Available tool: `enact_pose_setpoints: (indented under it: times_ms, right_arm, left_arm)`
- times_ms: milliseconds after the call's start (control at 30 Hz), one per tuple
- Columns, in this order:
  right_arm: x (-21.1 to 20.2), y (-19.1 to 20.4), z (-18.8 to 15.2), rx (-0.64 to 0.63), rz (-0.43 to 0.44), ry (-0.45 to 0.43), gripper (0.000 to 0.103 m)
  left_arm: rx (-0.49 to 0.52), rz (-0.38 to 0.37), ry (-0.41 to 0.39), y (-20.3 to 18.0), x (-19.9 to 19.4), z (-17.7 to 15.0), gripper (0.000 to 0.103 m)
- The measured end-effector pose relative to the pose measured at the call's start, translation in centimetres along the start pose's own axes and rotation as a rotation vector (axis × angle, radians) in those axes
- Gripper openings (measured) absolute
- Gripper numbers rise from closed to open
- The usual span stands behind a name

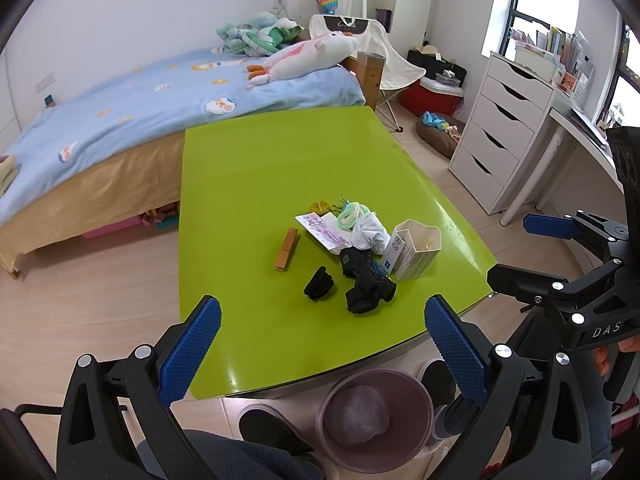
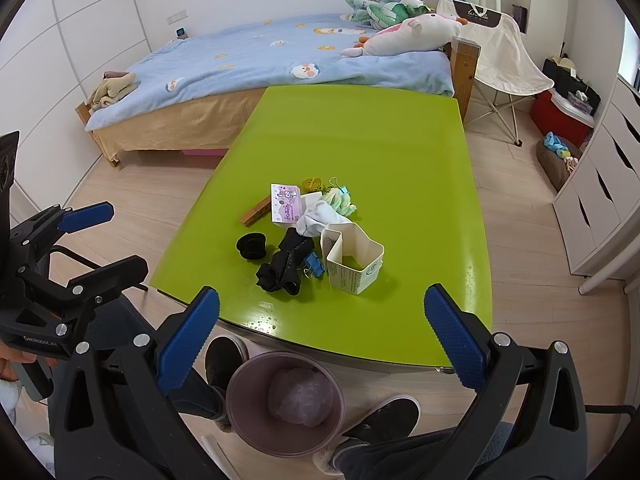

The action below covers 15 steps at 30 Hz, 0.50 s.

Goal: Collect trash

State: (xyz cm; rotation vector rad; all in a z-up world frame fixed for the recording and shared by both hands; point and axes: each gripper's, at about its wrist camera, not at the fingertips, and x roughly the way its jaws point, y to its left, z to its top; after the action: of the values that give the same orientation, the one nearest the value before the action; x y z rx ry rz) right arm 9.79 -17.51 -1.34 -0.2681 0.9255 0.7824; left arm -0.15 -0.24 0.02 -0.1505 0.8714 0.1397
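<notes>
Two grippers are hovering over the near edge of the green table (image 1: pixel 280 168), both w/ jaws spread wide and holding nothing: left gripper (image 1: pixel 320 344) and right gripper (image 2: pixel 322 328). Ahead of both, between their fingers, a small heap is sitting on the tabletop — an open cream carton (image 2: pixel 354 264), black sock (image 2: pixel 286 266), white cloth (image 2: pixel 320 218), pink-purple card (image 2: pixel 286 204), wooden clip (image 1: pixel 287 249), a round black item (image 2: pixel 251 246) (prob. a hair clip, hard to tell) and blue binder clips (image 2: pixel 314 265). Below the tongs, on the floor just beside the person's shoes (image 2: pixel 386 412), a pinkish bin (image 2: pixel 286 402) is standing w/ a crumpled clear bag inside. Behind the table — a bed (image 1: pixel 120 108) w/ blue cover.
</notes>
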Motion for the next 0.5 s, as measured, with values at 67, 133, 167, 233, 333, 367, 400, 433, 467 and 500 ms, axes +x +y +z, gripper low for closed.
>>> enact_pose_setpoints:
  times_ms: [67, 133, 167, 233, 333, 367, 400, 433, 467, 500]
  right_arm:
    - [0.01, 0.00, -0.07, 0.002, 0.000, 0.003, 0.100]
    - [0.00, 0.05, -0.06, 0.001, 0.002, 0.005, 0.100]
    - [-0.01, 0.08, -0.13, 0.000, 0.003, 0.006, 0.100]
    - [-0.02, 0.07, -0.04, -0.001, 0.000, 0.007, 0.100]
    - [-0.21, 0.04, -0.03, 0.004, 0.002, -0.003, 0.100]
    - [-0.23, 0.00, 0.09, 0.007, 0.001, -0.004, 0.100]
    - [-0.29, -0.11, 0.04, 0.014, 0.000, -0.006, 0.100]
    - [-0.32, -0.21, 0.16, 0.018, -0.001, -0.005, 0.100]
    - [-0.37, -0.34, 0.16, 0.022, -0.001, -0.004, 0.100]
    - [-0.35, -0.47, 0.07, 0.027, -0.001, -0.003, 0.100]
  left_arm:
    - [0.001, 0.001, 0.004, 0.00, 0.05, -0.06, 0.098]
    - [-0.001, 0.000, 0.006, 0.01, 0.14, 0.04, 0.098]
    - [-0.002, 0.001, 0.006, 0.01, 0.16, -0.01, 0.098]
    - [-0.002, 0.001, 0.006, 0.02, 0.15, 0.01, 0.098]
    - [0.000, 0.001, 0.007, 0.01, 0.15, 0.04, 0.098]
    - [0.001, 0.001, 0.007, 0.01, 0.15, 0.03, 0.098]
    - [0.001, 0.001, 0.008, 0.01, 0.17, -0.01, 0.098]
    - [0.001, 0.000, 0.008, -0.02, 0.17, -0.03, 0.098]
    - [0.001, 0.000, 0.008, -0.03, 0.16, -0.08, 0.098]
    - [0.001, 0.001, 0.008, -0.03, 0.17, -0.03, 0.098]
